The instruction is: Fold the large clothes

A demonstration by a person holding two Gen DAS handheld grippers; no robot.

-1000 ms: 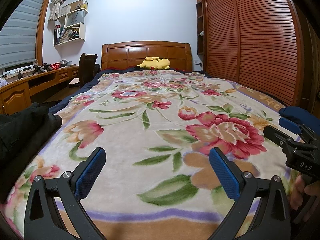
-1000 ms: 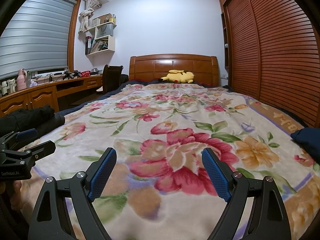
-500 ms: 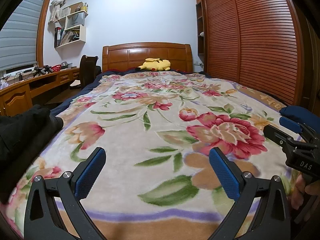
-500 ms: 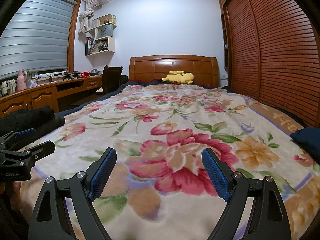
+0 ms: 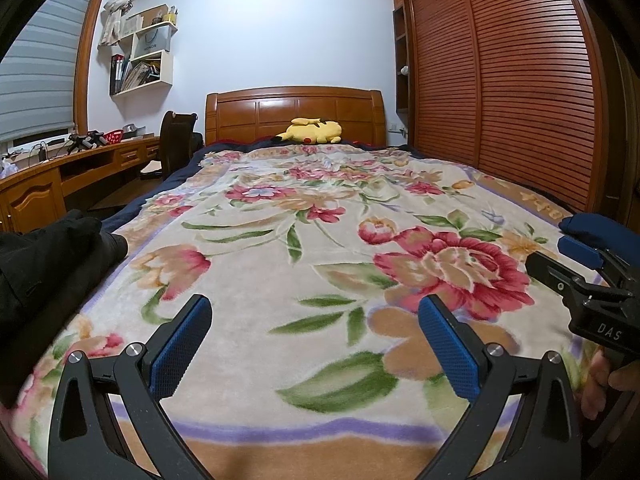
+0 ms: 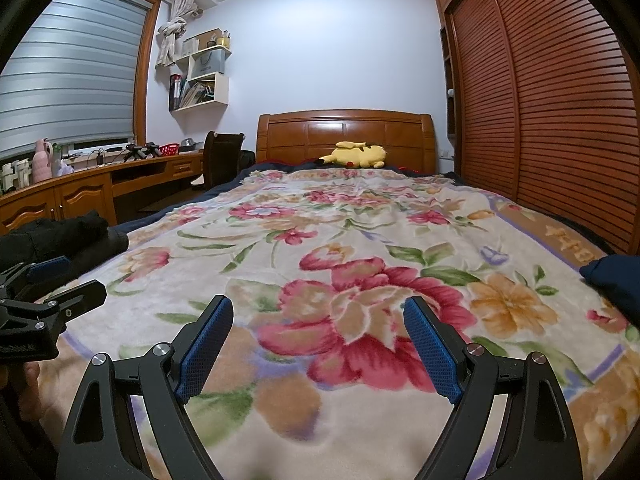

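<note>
cream blanket (image 5: 280, 280) with red flowers, black garment (image 5: 44, 264), yellow plush (image 5: 312, 131)

Right gripper (image 6: 318, 334): blue pads spread wide, nothing between, above floral blanket (image 6: 360, 240). Left gripper (image 6: 48, 284): near left edge, jaw state unclear. Black garment (image 6: 60, 232): near left, on bed edge. Navy garment (image 6: 616, 280): near right. Yellow plush toy (image 6: 356, 156): far end, against headboard (image 6: 344, 136).
</note>
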